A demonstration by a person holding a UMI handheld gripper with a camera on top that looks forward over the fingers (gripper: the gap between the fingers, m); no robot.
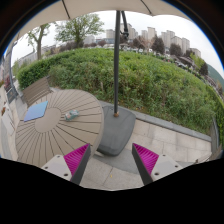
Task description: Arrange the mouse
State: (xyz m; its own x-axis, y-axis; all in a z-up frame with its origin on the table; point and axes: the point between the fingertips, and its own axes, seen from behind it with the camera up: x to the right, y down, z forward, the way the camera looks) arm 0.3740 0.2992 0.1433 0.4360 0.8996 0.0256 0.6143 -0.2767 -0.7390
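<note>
Hovering with fingers (pixel 108 160) spread wide and holding nothing, well short of the mouse (pixel 72 115) lying ahead-left on the round tabletop (pixel 55 135), beside a blue mat (pixel 36 111).

Round slatted wooden table (pixel 60 125) bearing a blue mat (pixel 36 111) and small grey mouse (pixel 72 115).

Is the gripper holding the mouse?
No: the gripper is open with nothing between its fingers, and the mouse lies on the round table beyond them.
</note>
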